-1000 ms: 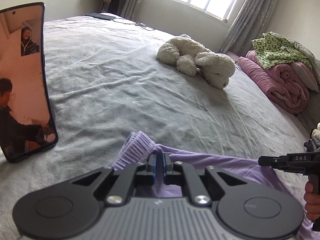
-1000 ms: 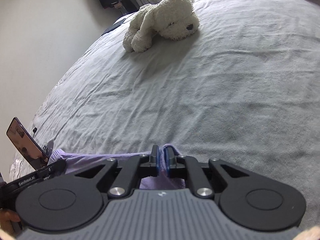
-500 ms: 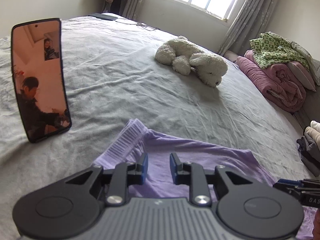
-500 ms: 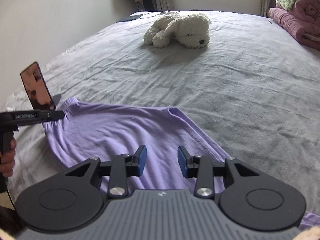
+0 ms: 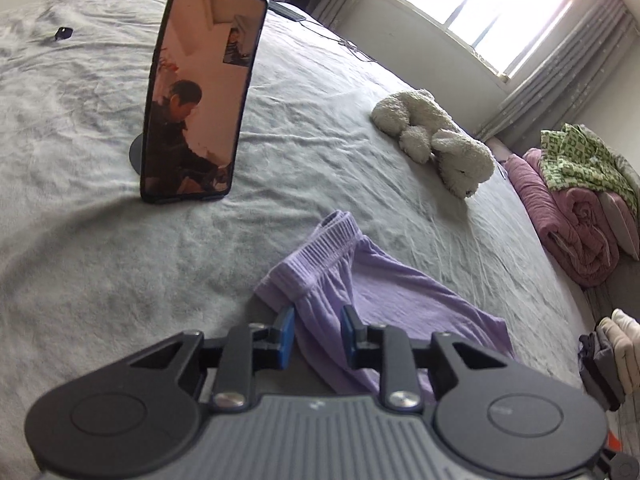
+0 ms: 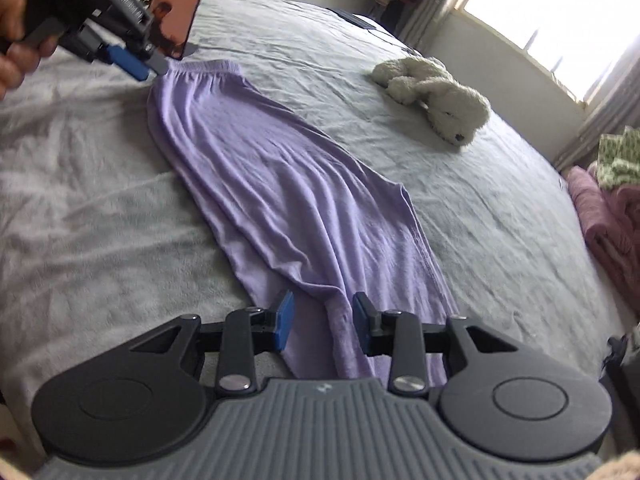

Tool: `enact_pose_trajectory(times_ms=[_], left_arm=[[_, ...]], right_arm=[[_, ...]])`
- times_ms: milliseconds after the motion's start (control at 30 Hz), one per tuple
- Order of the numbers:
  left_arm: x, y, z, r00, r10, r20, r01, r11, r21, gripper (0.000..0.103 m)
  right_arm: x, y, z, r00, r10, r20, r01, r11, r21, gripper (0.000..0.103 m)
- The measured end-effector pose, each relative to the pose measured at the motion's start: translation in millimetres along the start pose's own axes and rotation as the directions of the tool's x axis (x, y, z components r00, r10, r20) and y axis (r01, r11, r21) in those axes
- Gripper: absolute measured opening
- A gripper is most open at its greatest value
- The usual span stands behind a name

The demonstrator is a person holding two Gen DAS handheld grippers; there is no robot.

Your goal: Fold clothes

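**Op:** Nearest my right gripper (image 6: pixel 322 326), jaws stood apart with nothing between them, straddling the hem end of the lilac trousers (image 6: pixel 280 184). My left gripper (image 5: pixel 318 334) was likewise spread and empty beside the ribbed waistband (image 5: pixel 320 248).

**Log:** How did the garment lie?

**Op:** Stretched long and flat on the grey bed (image 6: pixel 100 220), leg over leg as far as I could judge. Thin, limp knit; light, likely to sag. I judged waistband and hem the firmest holds. Beyond stood a phone (image 5: pixel 200 96), then a plush toy (image 5: pixel 436 144).
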State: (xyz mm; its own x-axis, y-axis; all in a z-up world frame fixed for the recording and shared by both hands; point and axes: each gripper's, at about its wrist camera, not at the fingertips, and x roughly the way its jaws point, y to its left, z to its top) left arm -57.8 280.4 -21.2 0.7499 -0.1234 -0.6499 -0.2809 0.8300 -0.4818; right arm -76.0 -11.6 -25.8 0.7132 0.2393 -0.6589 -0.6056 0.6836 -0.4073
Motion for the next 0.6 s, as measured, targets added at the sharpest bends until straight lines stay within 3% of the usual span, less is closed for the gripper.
enact_pose_trajectory(times_ms=[100,300,333,433,600], left_arm=[[0,-2,1,0.999,0.021,0.03,-0.02,0.999,-0.026,0.023],[8,-6,4,0.997,0.065,0.04,-0.064,0.998,-0.023,0.021],[9,-6,3,0.996,0.076,0.043,-0.075,0.997,-0.019,0.018],[12,-9,3,0.993,0.105,0.054,-0.105,0.994,0.002,0.012],[8,-16,4,0.986,0.139,0.092,-0.146,0.987,0.072,0.006]], right_arm=[[6,14,-2,1.0,-0.023,0.0,0.023,0.993,-0.113,0.029],[17,19,-1,1.0,0.019,0.006,-0.017,0.979,-0.202,0.026],[20,19,0,1.0,0.026,-0.001,-0.026,0.979,-0.201,0.024],[26,18,2,0.999,0.048,-0.021,-0.052,0.98,-0.193,0.005],[21,5,10,0.993,0.119,-0.025,-0.121,0.987,-0.103,0.0]])
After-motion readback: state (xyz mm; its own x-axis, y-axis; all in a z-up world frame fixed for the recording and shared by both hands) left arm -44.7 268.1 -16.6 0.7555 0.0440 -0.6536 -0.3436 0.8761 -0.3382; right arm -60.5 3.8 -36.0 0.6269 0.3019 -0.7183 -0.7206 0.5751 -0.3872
